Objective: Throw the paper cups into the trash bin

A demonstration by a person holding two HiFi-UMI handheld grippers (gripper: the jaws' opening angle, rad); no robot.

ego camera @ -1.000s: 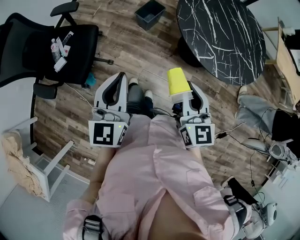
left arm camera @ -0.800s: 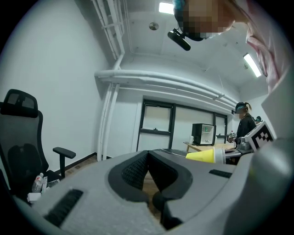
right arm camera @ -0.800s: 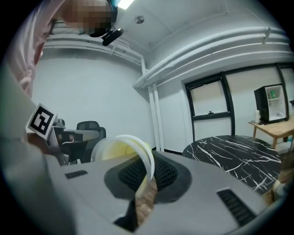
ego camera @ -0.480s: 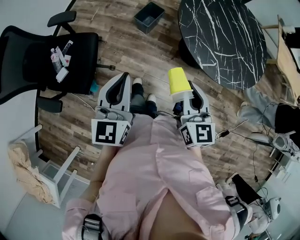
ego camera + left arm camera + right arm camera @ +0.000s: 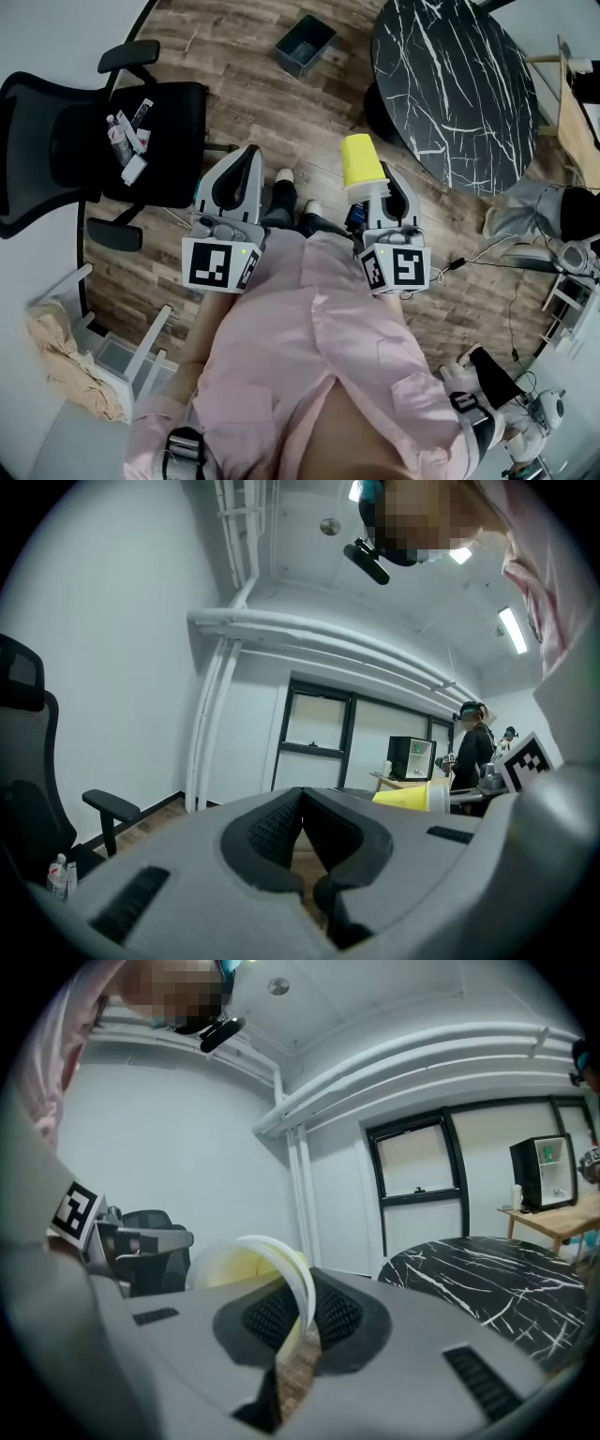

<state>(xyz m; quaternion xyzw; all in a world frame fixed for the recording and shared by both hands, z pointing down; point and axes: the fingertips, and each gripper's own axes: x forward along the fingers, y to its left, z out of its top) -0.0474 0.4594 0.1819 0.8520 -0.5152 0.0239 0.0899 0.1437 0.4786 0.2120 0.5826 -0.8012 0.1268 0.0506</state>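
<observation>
**A:** What do you have at your far left?

**B:** A black office chair [image 5: 155,108] stands on the wooden floor [image 5: 253,94]. On its seat lie some small packets and bottles [image 5: 127,141]. They are too small for me to say what they are.

**A:** And my left gripper?

**B:** Your left gripper [image 5: 251,152] is held in front of your body and points forward over the floor. In the left gripper view its two jaws are pressed together at the tips, and nothing stands between them.

**A:** Where is the container?

**B:** The trash bin [image 5: 306,44] is a dark square box. It stands on the floor at the top of the head view, between the chair and the round table [image 5: 450,84]. Its opening faces up, but the inside is dark and I cannot tell what it holds. It is well apart from both of your grippers, ahead of you.

**A:** And the cup?

**B:** The yellow paper cup [image 5: 360,161] is in your right gripper [image 5: 305,1316], to the right of the bin and much nearer to your body. The jaws pinch the wall of the cup at its white rim. In the right gripper view the rim passes between the two ribbed pads [image 5: 342,1312], and the mouth of the cup opens toward the left side of that view. In the head view the cup sticks out forward past the jaws, with its narrow bottom end farthest from you. The black table with white veins is just to the right of it.
</observation>
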